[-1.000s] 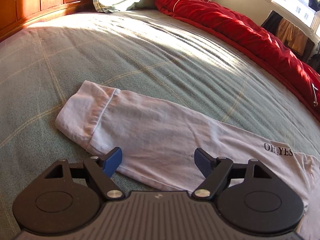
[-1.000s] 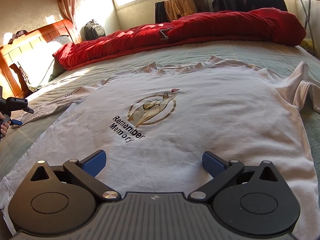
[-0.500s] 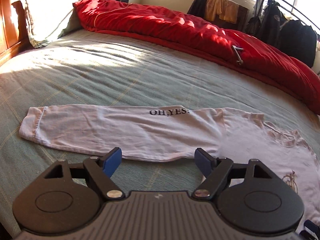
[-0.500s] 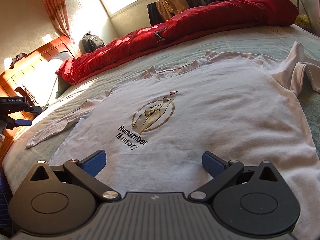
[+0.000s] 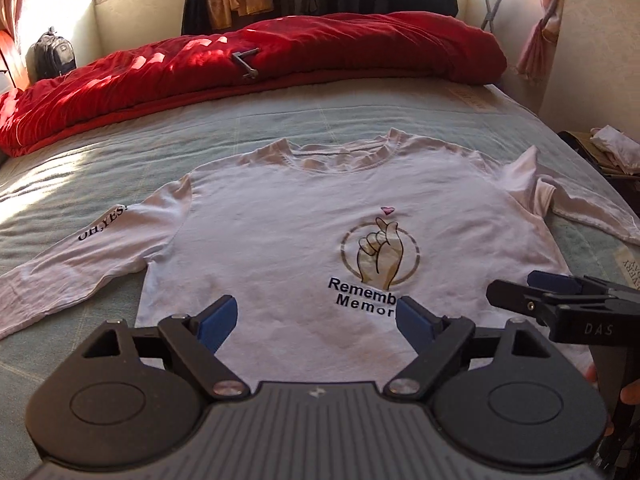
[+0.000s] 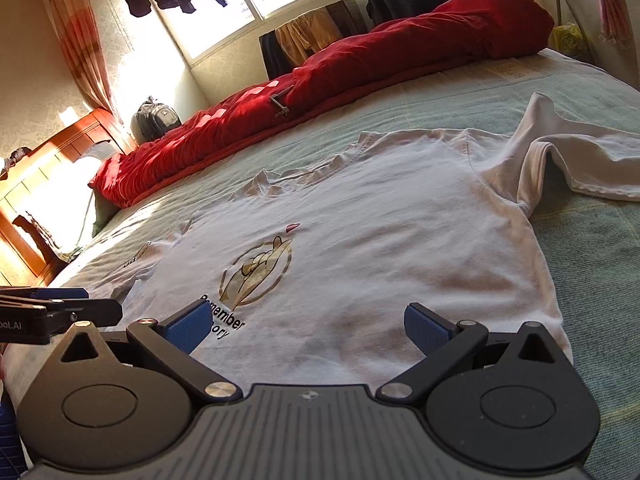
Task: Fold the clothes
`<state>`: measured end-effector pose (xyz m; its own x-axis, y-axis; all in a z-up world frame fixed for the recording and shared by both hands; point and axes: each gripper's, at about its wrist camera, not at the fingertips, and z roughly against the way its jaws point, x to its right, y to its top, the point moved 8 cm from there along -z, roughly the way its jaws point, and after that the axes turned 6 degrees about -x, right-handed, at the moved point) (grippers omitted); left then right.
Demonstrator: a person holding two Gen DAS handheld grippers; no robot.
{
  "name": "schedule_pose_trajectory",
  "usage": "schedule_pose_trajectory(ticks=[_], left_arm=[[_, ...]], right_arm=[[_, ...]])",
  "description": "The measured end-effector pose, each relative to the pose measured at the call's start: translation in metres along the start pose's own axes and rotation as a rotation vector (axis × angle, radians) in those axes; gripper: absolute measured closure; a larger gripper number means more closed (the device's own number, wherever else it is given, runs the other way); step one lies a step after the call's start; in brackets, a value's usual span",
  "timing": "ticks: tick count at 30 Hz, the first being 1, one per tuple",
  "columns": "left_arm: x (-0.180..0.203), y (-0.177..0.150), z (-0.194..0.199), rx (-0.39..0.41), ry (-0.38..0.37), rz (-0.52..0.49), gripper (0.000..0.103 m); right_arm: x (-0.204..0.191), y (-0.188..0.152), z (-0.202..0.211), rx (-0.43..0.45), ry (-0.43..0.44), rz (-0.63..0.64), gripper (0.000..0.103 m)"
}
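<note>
A white long-sleeved shirt (image 5: 288, 240) with a finger-heart print and "Remember Memory" lies face up on the bed. Its left sleeve, lettered "OH,YES!", stretches flat to the left; its right sleeve (image 6: 584, 164) is bunched and folded at the shoulder. My left gripper (image 5: 316, 320) hovers over the shirt's lower hem, jaws opening, nothing between them. My right gripper (image 6: 308, 326) stands open over the hem a little to the right, also empty. Each gripper shows in the other's view: the right gripper (image 5: 560, 296) at the right edge, the left gripper (image 6: 60, 312) at the left edge.
A red quilt (image 5: 240, 68) is heaped along the far side of the green bedspread (image 5: 100, 168). A wooden headboard (image 6: 36, 184) and pillow lie far left. A backpack (image 5: 54, 58), hung clothes and a drying rack stand by the window. A pale item (image 5: 616, 152) lies off the bed's right edge.
My left gripper swung right from the left sleeve's cuff to the shirt's hem beside the right gripper. The right gripper's view rolled and shifted slightly.
</note>
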<state>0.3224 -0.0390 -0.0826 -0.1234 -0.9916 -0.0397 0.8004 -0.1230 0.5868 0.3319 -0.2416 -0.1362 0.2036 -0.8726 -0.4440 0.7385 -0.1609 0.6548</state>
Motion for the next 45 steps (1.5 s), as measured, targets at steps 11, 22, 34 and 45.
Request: schedule_pose_trajectory(ticks=[11, 22, 34, 45], left_arm=[[0.013, -0.035, -0.06, -0.044, -0.076, 0.02, 0.016], [0.008, -0.056, -0.062, 0.128, -0.215, -0.036, 0.001], [0.0, -0.061, -0.059, 0.149, -0.272, -0.023, 0.001], [-0.002, -0.062, -0.059, 0.163, -0.291, -0.02, 0.001]], right_arm=[[0.005, -0.007, -0.014, -0.044, -0.052, 0.017, 0.0], [-0.01, -0.028, -0.033, -0.088, -0.206, 0.23, 0.0], [-0.022, -0.062, 0.003, -0.07, -0.354, 0.288, 0.0], [-0.025, -0.112, 0.038, -0.084, -0.412, 0.188, 0.0]])
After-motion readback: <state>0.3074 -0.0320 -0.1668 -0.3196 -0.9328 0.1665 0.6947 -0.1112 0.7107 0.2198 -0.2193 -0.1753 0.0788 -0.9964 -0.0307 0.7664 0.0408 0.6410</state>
